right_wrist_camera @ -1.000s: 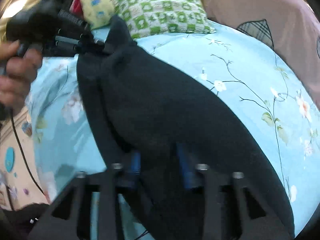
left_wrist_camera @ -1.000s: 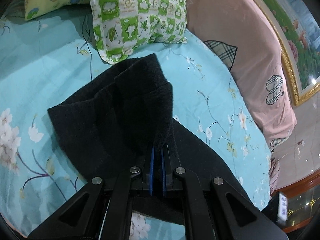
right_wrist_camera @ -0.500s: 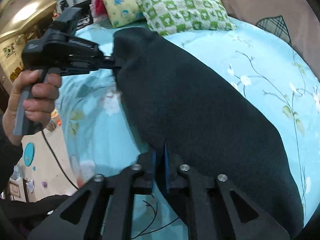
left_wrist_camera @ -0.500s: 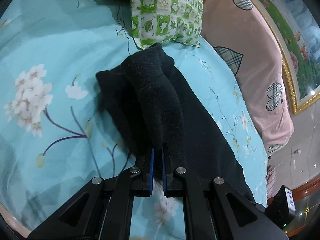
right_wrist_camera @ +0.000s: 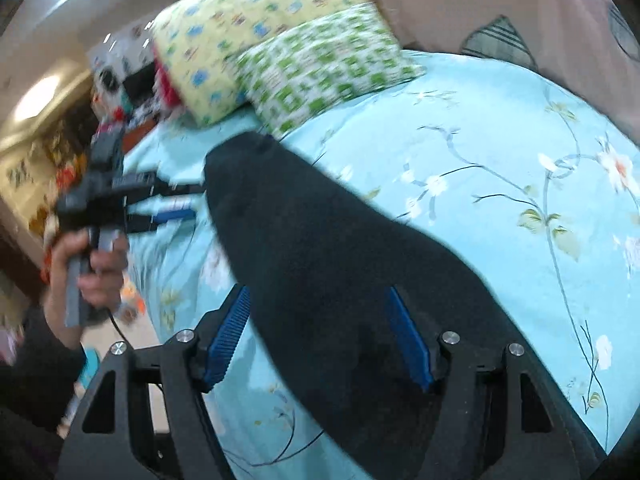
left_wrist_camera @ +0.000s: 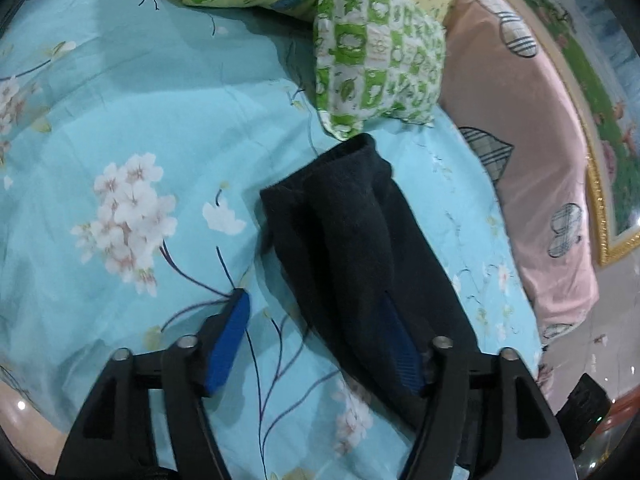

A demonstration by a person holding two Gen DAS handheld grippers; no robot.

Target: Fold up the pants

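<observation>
Both grippers, clamped half a second ago, are now standing released: the left gripper (left_wrist_camera: 316, 336) and right gripper (right_wrist_camera: 320, 336) are letting the black pants (left_wrist_camera: 360, 248) lie on the bedsheet (left_wrist_camera: 120, 128). This fold is judged laid down.

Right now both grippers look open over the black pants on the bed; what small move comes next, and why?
Probably draw both grippers back from the cloth. The left gripper and right gripper are open, and the black pants lie as a long narrow strip on the blue floral sheet, one end near the green checked pillow. Once clear, take one end for the next fold.
</observation>
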